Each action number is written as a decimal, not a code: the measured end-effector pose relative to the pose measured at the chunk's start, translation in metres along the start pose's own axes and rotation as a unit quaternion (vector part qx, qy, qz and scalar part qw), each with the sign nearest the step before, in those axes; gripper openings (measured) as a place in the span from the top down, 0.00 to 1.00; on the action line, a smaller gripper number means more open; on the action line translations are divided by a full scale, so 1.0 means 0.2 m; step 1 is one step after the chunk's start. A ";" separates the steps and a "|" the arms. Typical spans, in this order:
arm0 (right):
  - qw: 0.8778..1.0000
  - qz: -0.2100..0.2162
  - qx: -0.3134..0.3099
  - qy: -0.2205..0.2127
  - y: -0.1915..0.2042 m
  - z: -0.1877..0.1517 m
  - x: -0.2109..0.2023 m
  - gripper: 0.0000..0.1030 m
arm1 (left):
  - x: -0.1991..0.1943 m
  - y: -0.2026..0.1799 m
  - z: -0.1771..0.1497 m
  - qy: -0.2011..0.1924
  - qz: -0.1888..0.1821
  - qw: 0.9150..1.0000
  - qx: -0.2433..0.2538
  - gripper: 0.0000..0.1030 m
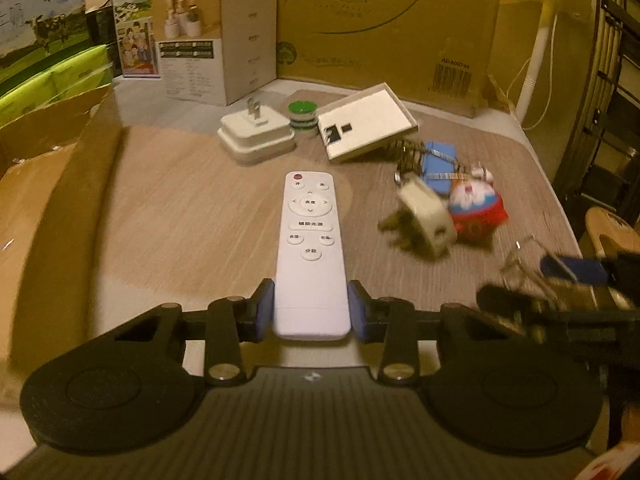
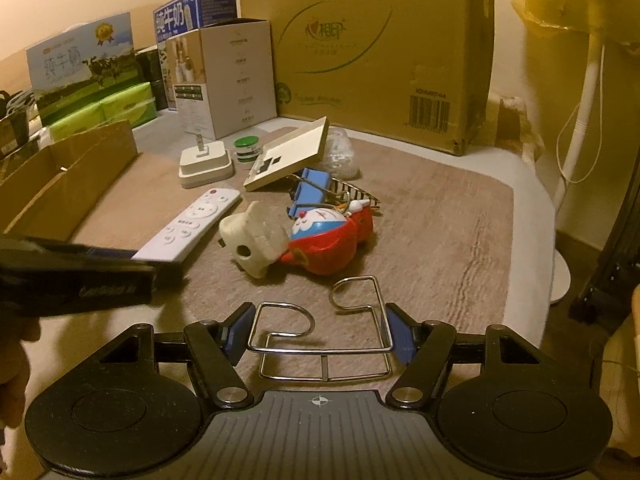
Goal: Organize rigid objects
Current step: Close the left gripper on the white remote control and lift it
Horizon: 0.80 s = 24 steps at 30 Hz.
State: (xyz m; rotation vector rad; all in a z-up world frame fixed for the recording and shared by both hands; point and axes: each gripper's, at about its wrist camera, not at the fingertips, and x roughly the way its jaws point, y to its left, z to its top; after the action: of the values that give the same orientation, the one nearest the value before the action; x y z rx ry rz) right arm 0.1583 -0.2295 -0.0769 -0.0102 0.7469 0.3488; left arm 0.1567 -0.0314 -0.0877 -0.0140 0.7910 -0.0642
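My left gripper (image 1: 311,309) is shut on the near end of a white remote control (image 1: 310,236), which points away over the wood-grain table; the remote also shows in the right wrist view (image 2: 188,226). My right gripper (image 2: 320,336) is closed around a wire double hook rack (image 2: 324,336), its blue pads at both sides of the frame. Farther out lie a cream plug adapter (image 2: 250,240), a red and blue Doraemon toy (image 2: 328,236), blue binder clips (image 2: 310,190), a white flat box (image 2: 290,152), a white charger (image 2: 205,162) and a green-capped small jar (image 2: 247,149).
An open cardboard box (image 2: 68,184) stands at the left. A large cardboard carton (image 2: 368,48), a white product box (image 2: 224,76) and milk cartons (image 2: 84,64) line the back. A fan stand (image 2: 576,152) stands right of the table edge.
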 end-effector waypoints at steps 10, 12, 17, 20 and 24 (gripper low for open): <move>1.000 0.015 0.000 0.003 0.07 -0.03 -0.05 0.34 | -0.15 0.05 -0.15 0.001 0.017 1.000 0.014 0.58; 1.000 0.013 0.000 0.002 0.06 -0.03 -0.05 0.34 | -0.12 0.05 -0.13 -0.001 0.015 1.000 0.018 0.58; 1.000 0.007 0.002 0.001 0.05 -0.02 -0.04 0.34 | -0.06 0.05 -0.08 -0.008 0.013 1.000 0.026 0.59; 1.000 0.007 0.002 0.003 0.05 -0.02 -0.03 0.34 | -0.04 0.05 -0.06 -0.007 0.010 0.999 0.030 0.66; 1.000 0.008 -0.002 0.003 0.07 -0.01 -0.04 0.34 | -0.06 0.05 -0.06 0.000 0.006 0.999 0.033 0.66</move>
State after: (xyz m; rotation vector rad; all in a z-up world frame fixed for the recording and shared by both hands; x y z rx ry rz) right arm 0.1468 -0.2187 -0.0722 -0.0084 0.7522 0.3645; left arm 0.1402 -0.0200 -0.0879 0.0528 0.7885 -0.0784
